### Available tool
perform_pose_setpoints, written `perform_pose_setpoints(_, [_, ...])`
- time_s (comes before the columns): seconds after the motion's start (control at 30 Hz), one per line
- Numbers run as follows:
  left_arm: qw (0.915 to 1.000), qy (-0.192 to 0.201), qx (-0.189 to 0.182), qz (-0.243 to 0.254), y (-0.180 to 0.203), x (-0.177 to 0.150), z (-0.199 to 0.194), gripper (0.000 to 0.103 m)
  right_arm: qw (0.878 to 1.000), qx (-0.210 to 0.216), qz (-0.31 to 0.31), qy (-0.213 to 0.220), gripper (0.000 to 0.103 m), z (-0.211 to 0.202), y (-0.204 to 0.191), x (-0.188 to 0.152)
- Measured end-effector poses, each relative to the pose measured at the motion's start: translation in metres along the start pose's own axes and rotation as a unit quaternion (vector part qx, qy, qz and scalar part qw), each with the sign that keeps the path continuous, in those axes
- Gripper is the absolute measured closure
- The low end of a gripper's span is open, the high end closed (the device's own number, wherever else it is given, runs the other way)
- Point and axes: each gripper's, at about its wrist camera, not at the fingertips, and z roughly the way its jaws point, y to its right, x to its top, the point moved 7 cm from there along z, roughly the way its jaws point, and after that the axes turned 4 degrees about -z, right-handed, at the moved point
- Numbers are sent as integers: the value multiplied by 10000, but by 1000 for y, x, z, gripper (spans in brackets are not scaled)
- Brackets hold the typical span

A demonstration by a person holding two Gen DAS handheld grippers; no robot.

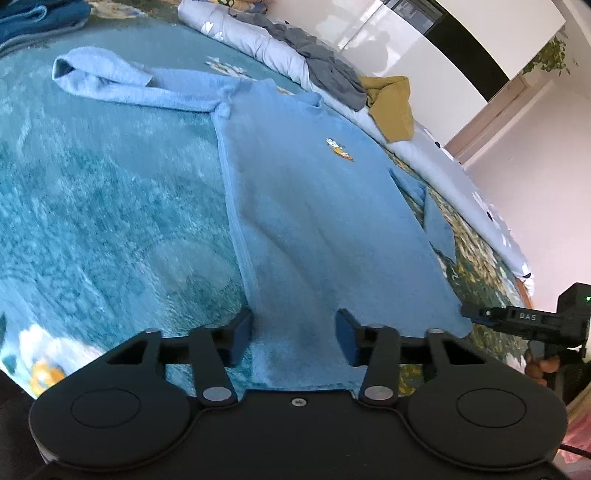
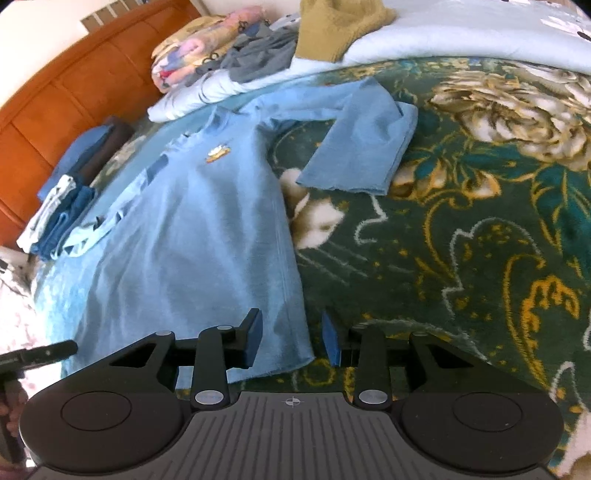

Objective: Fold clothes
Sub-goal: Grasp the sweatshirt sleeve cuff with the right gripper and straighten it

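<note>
Low in the left wrist view, the left tongs (image 1: 293, 338) stand parted over the bottom hem of the light blue long-sleeved knit shirt (image 1: 317, 221), cloth lying between the pads without being pinched. Low in the right wrist view, the right tongs (image 2: 291, 338) are likewise parted, straddling the shirt's lower right corner, the pads clear of the fabric. From there the shirt spreads flat, front up, toward the upper middle of both frames on the green flower-patterned bed blanket (image 2: 461, 240), a small embroidered badge (image 1: 340, 149) on its chest. One sleeve (image 2: 354, 147) lies bent beside the body. At the upper edge sit a mustard-yellow garment (image 2: 332, 26) and a crumpled grey garment (image 2: 258, 55) on a pale blue quilt (image 2: 461, 33). Folded blue clothes (image 2: 62, 206) are stacked at the left.
</note>
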Motion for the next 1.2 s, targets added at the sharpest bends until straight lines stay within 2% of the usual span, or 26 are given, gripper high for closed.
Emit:
perform_pose_setpoints(0.07, [10000, -17, -30, -69, 0, -1, 1, 87, 10000, 41, -11, 2, 70, 1, -2, 0])
perform_pose_setpoints(0.13, [9998, -20, -52, -173, -1, -3, 2, 92, 10000, 12, -33, -19, 72, 2, -5, 0])
perform_pose_setpoints(0.2, [9997, 39, -38, -239, -1, -4, -1, 100, 10000, -58, -9, -57, 91, 3, -6, 0])
perform_pose_setpoints(0.27, [9996, 118, -42, -253, 2, -3, -7, 103, 10000, -12, 24, -81, 95, 2, -8, 0])
perform_pose_setpoints(0.33, [9997, 110, 63, -214, 4, -2, -12, 103, 9997, -184, -87, -155, 95, 2, -10, -1])
perform_pose_setpoints(0.53, [9994, -14, 254, -233, -4, -5, -4, 102, 9994, -205, -157, -214, 95, 3, -11, 1])
perform_pose_setpoints(0.6, [9995, 74, 292, -49, 2, -1, -9, 97, 9997, -175, -161, -101, 94, -2, -12, 7])
perform_pose_setpoints(0.63, [9992, 154, 350, 106, 6, 3, -14, 84, 9998, -118, -160, 31, 94, -7, -13, 12])
perform_pose_setpoints(0.67, [9985, 236, 395, 293, 11, 7, -20, 64, 9995, -110, -204, 198, 91, -12, -15, 19])
perform_pose_setpoints(0.73, [9960, 466, 510, 576, 19, 18, -32, 50, 9981, -97, -296, 532, 89, -21, -18, 33])
perform_pose_setpoints(0.8, [9921, 720, 660, 787, 27, 31, -40, 49, 9958, -257, -465, 749, 82, -21, -20, 47])
perform_pose_setpoints(0.87, [9878, 1016, 776, 891, 35, 43, -44, 38, 9943, -373, -540, 845, 75, -14, -19, 59])
perform_pose_setpoints(0.97, [9797, 1325, 1016, 1106, 46, 58, -34, 31, 9915, -612, -635, 960, 73, -1, -17, 77])
perform_pose_setpoints(1.07, [9742, 1309, 1279, 1323, 57, 63, -10, 28, 9913, -720, -728, 833, 65, 26, -12, 89])
perform_pose_setpoints(1.2, [9765, 1043, 1212, 1445, 62, 58, 10, 24, 9853, -1068, -1186, 605, 60, 52, -10, 90])
